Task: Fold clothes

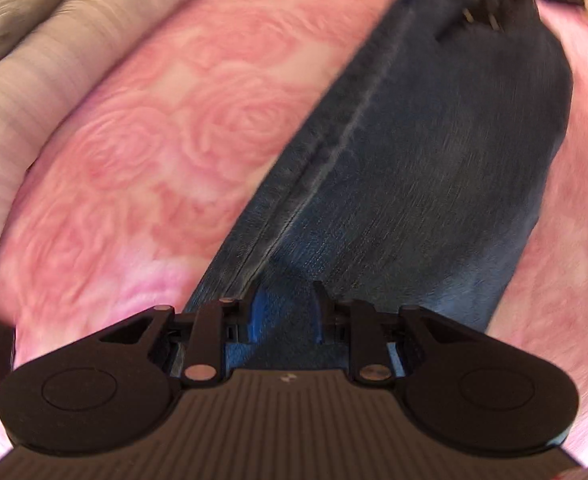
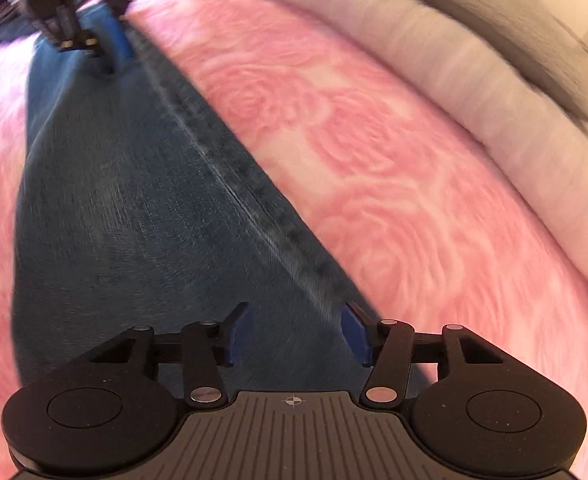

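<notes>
Dark blue jeans [image 1: 406, 160] lie stretched as one long band with a seam along it on a pink rose-patterned blanket [image 1: 165, 140]. My left gripper [image 1: 283, 312] is open, its blue-padded fingers straddling the denim at one end. In the right wrist view the jeans [image 2: 125, 200] run away from me; my right gripper [image 2: 296, 334] is open with the denim between its fingers. Each view shows the other gripper at the far end of the jeans: the right one [image 1: 482, 20] and the left one [image 2: 93, 46]. Both views are motion-blurred.
The pink blanket [image 2: 374, 160] covers a bed. A pale beige cushion or bed edge [image 1: 33, 92] runs along the blanket's far side, also in the right wrist view [image 2: 474, 92], with a dark grey strip [image 2: 514, 28] beyond it.
</notes>
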`<state>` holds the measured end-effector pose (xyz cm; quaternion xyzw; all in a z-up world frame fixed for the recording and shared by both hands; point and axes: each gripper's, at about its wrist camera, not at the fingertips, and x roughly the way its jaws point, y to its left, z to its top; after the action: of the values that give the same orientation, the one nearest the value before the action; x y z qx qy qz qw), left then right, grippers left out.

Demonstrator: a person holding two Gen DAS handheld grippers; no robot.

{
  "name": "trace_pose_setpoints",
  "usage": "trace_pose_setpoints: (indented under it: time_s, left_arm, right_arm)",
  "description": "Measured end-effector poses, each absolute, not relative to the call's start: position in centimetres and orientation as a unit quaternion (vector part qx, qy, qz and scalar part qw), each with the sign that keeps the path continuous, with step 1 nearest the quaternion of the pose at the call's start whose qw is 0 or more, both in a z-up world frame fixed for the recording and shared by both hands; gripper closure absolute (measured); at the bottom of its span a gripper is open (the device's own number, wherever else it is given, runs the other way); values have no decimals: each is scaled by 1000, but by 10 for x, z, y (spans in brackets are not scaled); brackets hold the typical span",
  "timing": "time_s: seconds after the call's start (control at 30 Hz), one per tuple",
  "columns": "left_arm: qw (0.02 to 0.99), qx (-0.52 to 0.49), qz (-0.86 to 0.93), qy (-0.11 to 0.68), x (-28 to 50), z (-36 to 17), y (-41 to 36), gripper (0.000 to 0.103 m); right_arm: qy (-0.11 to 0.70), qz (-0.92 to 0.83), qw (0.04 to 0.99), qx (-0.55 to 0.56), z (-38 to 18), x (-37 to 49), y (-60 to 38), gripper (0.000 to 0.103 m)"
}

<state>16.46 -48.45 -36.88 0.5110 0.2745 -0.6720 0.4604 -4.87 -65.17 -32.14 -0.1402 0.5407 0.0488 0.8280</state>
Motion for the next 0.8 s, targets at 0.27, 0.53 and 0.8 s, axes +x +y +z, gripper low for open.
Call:
trace_pose_setpoints:
  time_s: [0.27,0.53,0.8]
  left_arm:
    - [437,539,-672,260,159,-374,-488,103]
    - [514,509,-638,264,189,-360,-500,103]
    - [511,446,-668,307,197,-351,-491,84]
  right_arm:
    - [574,126,794,-157,-347,-20,-667,71]
    - [558,101,809,-156,-318,-14,-678,98]
    - [548,42,831,-87,-335,-22,-685,84]
